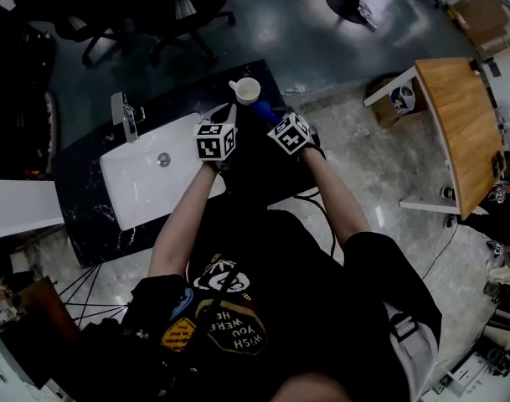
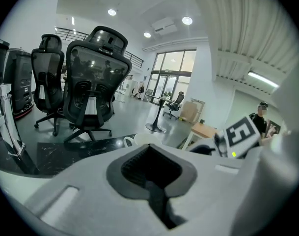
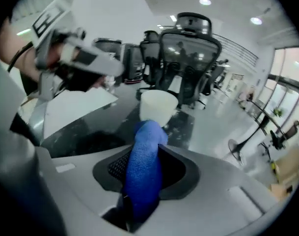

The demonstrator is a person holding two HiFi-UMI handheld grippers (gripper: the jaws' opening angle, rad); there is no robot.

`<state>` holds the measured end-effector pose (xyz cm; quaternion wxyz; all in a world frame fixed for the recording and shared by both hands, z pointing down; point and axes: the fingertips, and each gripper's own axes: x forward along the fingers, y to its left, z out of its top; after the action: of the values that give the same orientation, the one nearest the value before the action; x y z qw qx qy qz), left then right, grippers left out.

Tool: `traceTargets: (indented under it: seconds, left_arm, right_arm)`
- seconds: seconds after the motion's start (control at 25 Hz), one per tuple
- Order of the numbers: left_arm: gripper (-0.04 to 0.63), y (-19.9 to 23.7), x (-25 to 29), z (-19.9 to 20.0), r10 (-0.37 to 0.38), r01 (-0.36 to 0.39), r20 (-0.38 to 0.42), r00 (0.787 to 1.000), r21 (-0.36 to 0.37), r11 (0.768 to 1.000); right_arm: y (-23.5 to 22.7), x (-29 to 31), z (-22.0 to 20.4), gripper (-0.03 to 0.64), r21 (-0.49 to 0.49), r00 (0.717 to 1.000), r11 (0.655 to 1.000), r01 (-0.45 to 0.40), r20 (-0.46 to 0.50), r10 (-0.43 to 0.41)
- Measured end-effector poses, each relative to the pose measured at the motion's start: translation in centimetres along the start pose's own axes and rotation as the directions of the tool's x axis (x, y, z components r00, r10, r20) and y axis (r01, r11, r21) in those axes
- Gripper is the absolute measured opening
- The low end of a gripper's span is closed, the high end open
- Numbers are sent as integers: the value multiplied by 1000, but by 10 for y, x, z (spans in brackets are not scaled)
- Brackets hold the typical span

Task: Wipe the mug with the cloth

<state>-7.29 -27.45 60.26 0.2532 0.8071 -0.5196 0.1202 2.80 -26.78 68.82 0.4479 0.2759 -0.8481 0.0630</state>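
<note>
A white mug (image 1: 247, 90) stands upright on the dark counter (image 1: 87, 216), just beyond both grippers. My right gripper (image 1: 271, 117) is shut on a blue cloth (image 3: 145, 166). The cloth's rolled end sticks out toward the mug (image 3: 159, 106) and hangs a short way in front of it; I cannot tell if they touch. In the head view the cloth (image 1: 264, 110) shows as a blue patch below and to the right of the mug. My left gripper (image 2: 151, 173) is to the left of the right one, its jaws together with nothing between them. The mug's rim (image 2: 134, 140) peeks over them.
A white sink basin (image 1: 125, 182) with a chrome faucet (image 1: 125, 115) is set into the counter, left of the grippers. Black office chairs (image 1: 167, 15) stand on the floor behind the counter. A wooden table (image 1: 468, 128) is off to the right.
</note>
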Motion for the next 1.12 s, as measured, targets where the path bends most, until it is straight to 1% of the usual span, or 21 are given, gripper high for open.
traceTargets:
  seconds: [0.04, 0.12, 0.2, 0.24, 0.28, 0.36, 0.4, 0.44, 0.48, 0.52, 0.6, 0.64, 0.68, 0.76, 0.8, 0.84, 0.88, 0.92, 0.96, 1.04, 1.12]
  left_arm:
    - [3, -1, -1, 0, -2, 2, 0, 1000, 2, 1000]
    - [3, -2, -2, 0, -6, 6, 1, 1000, 7, 1000]
    - [3, -3, -3, 1, -6, 6, 4, 1000, 8, 1000]
    - [3, -3, -4, 1, -5, 5, 5, 1000, 7, 1000]
    - [3, -4, -5, 0, -5, 5, 6, 1000, 5, 1000]
    - [3, -7, -8, 0, -7, 7, 9, 1000, -2, 1000]
    - [3, -8, -10, 0, -9, 9, 11, 1000, -8, 1000]
    - [3, -9, -12, -1, -10, 10, 14, 1000, -13, 1000]
    - [3, -9, -15, -3, -9, 10, 16, 1000, -18, 1000]
    - [3, -9, -18, -5, -7, 7, 19, 1000, -22, 1000]
    - [3, -10, -28, -9, 2, -1, 30, 1000, -24, 1000]
    - [3, -12, -34, -9, 6, -6, 42, 999, -18, 1000]
    - [3, -17, -42, -7, 10, -10, 56, 998, -2, 1000]
    - [3, -30, -59, -4, 22, -27, 90, 996, 61, 998]
    - [3, -38, -69, -4, 30, -40, 108, 994, 98, 994]
    - [3, -46, -78, -5, 37, -53, 126, 991, 129, 990]
    - [3, -53, -88, -8, 43, -64, 144, 989, 150, 987]
    - [3, -60, -97, -13, 49, -75, 161, 986, 161, 984]
    - [3, -66, -106, -18, 56, -85, 176, 983, 162, 983]
    - [3, -73, -119, -33, 75, -102, 193, 978, 135, 986]
    - [3, -77, -125, -48, 90, -109, 189, 978, 92, 990]
  right_arm:
    - [-22, -4, 8, 130, 71, 998, 995, 66, 19, -67]
    - [-57, -9, 27, 130, 177, 980, 968, 177, 58, -190]
    - [-68, -5, 40, 130, 200, 965, 952, 232, 73, -251]
    - [-61, 1, 39, 129, 177, 968, 958, 226, 65, -241]
    - [-47, 6, 36, 129, 131, 978, 972, 196, 49, -204]
    - [-8, 11, 22, 129, 7, 995, 995, 102, 17, -102]
    - [8, 11, 14, 129, -36, 998, 998, 59, 3, -59]
    - [19, 9, 7, 129, -48, 1000, 998, 31, -5, -31]
    - [26, 5, 1, 134, -29, 1000, 999, 14, -4, -14]
    - [30, 0, -3, 159, 20, 1000, 1000, -1, 10, 1]
    - [36, -16, -1, 262, 179, 994, 982, -61, 101, 43]
    - [37, -29, 5, 286, 272, 983, 957, -102, 176, 55]
    - [36, -44, 10, 291, 362, 964, 921, -145, 261, 50]
    - [32, -80, 17, 290, 499, 909, 838, -223, 416, -6]
    - [30, -97, 15, 280, 538, 880, 808, -240, 472, -53]
    - [27, -115, 12, 198, 563, 853, 794, -231, 510, -113]
    - [26, -130, 6, 69, 579, 829, 791, -199, 529, -179]
    - [26, -142, 0, 3, 586, 813, 795, -155, 533, -234]
    - [29, -151, -8, 2, 583, 808, 806, -107, 523, -271]
    - [36, -160, -21, 2, 556, 814, 830, -36, 498, -299]
    - [41, -163, -28, 2, 540, 822, 842, -15, 487, -297]
